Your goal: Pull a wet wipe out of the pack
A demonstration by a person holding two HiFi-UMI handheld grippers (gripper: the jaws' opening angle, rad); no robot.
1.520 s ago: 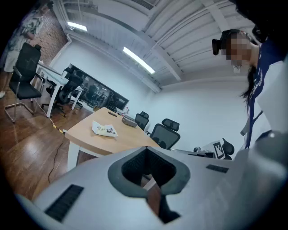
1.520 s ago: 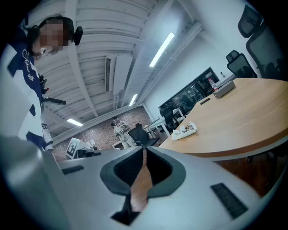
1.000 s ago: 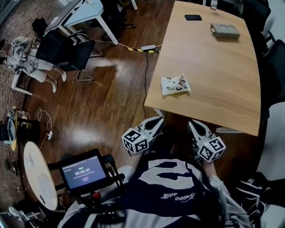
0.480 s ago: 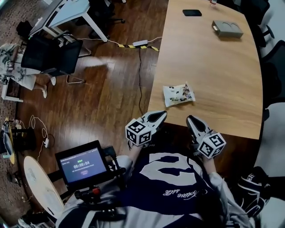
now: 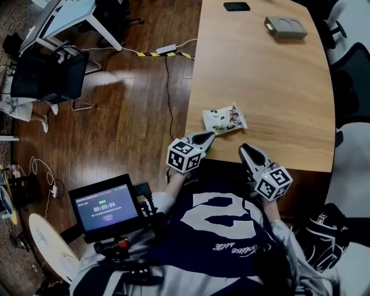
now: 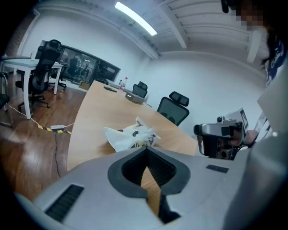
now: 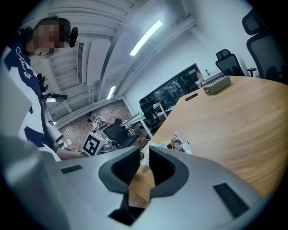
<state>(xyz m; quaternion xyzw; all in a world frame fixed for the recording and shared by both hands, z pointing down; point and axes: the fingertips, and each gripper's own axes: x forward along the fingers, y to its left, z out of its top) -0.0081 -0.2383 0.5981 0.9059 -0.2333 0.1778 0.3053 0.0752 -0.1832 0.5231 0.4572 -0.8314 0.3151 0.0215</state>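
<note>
The wet wipe pack (image 5: 224,119), white with printed pictures, lies flat near the wooden table's (image 5: 272,87) near left corner. My left gripper (image 5: 206,137) hovers at the table edge just short of the pack, its jaws shut with nothing between them. In the left gripper view the pack (image 6: 130,136) lies straight beyond the gripper (image 6: 146,150). My right gripper (image 5: 245,148) is over the near edge, right of the pack and apart from it. Its jaws are opening, empty, and the right gripper view shows a gap at the gripper (image 7: 144,155) with the pack (image 7: 173,143) beyond.
A black phone (image 5: 237,6) and a grey box (image 5: 285,26) sit at the table's far end. Office chairs (image 5: 350,75) line the right side. A power strip (image 5: 167,50) and cable lie on the wood floor at left. A timer screen (image 5: 104,207) is at my lower left.
Both grippers have moved forward from in front of my body to the table's near edge, the left one close to the pack. The pack has not moved.
</note>
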